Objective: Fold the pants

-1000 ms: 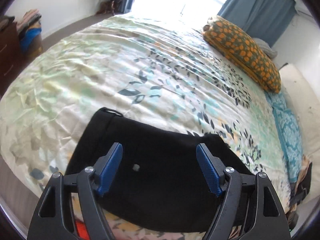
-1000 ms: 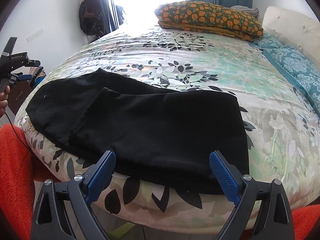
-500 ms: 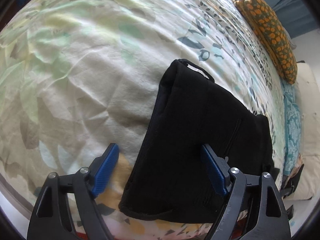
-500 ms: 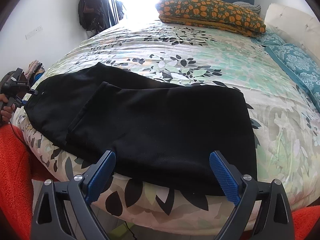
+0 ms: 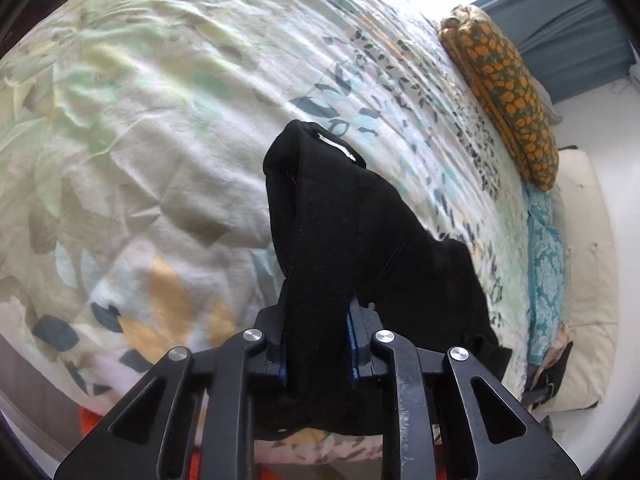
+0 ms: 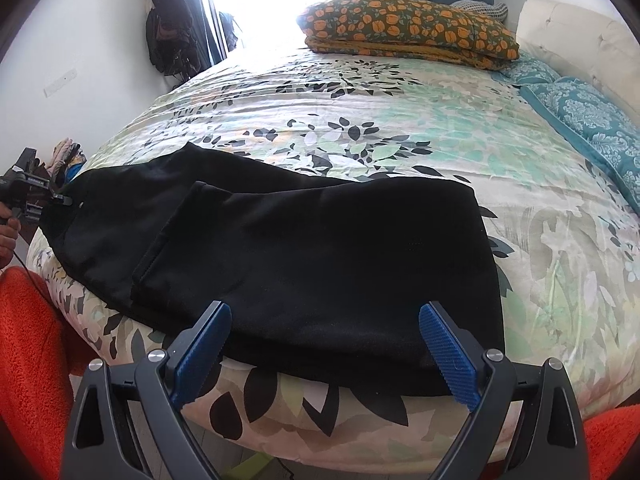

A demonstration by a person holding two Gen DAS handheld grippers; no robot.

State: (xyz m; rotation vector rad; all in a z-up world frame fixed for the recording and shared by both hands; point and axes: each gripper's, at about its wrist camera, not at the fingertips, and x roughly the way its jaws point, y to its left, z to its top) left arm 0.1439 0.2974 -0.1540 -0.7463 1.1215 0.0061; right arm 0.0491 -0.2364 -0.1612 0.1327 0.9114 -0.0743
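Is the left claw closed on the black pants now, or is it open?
Closed on them. The left claw has just been closing, and its blue pads pinch a bunched fold of the black pants that rises off the bed.

Both wrist views close, angled down at bed [image 6: 400, 128]; share black pants [image 5: 360, 232].

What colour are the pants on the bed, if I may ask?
Plain black pants, best seen from the right wrist.

Home bedroom: bed [image 6: 400, 128], pillows [image 6: 408, 28].
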